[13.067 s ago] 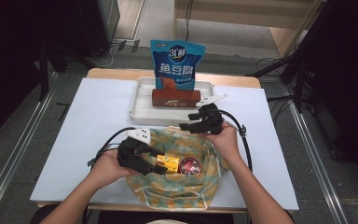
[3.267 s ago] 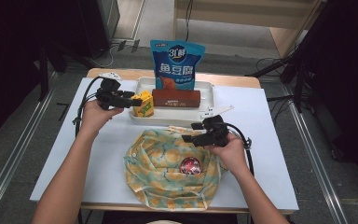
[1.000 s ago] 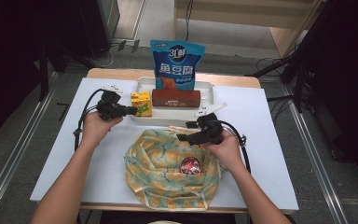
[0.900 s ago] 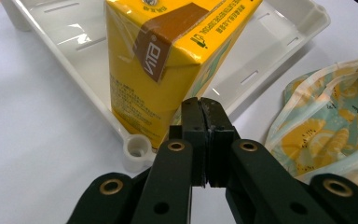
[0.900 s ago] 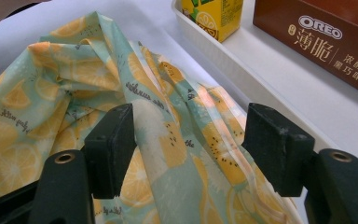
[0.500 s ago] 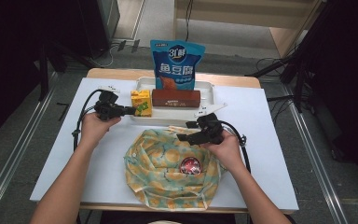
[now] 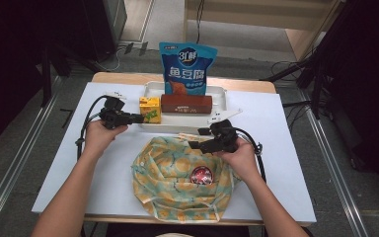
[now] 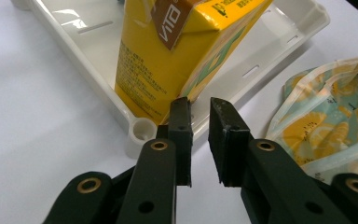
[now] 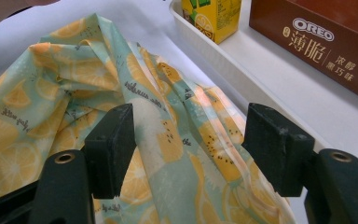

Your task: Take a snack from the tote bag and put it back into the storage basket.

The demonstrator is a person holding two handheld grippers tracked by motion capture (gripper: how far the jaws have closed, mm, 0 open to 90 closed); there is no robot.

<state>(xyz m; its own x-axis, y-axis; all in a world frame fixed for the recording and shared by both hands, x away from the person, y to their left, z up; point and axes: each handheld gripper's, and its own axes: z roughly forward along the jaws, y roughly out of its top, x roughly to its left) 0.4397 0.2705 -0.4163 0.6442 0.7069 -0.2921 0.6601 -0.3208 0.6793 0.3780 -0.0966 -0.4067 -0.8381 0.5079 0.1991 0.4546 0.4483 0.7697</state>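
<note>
Juice carton (image 8: 168, 56) stands in tray (image 8: 135, 133); my left claw (image 8: 199, 116) has just been opening, carton released. Right claw (image 9: 186, 140) gapes astride bag (image 9: 51, 93), keeping its mouth accessible.

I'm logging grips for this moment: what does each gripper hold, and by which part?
Nothing is held. The left gripper, jaws just opening, has let go of the yellow juice carton; the right gripper stands open over the cloth bag.

Left gripper (image 7: 139, 118) is reaching out level from an extended forearm, its jaws just opening a narrow gap. Right gripper (image 7: 193, 144) is hovering with jaws spread wide, forearm angling in.
</note>
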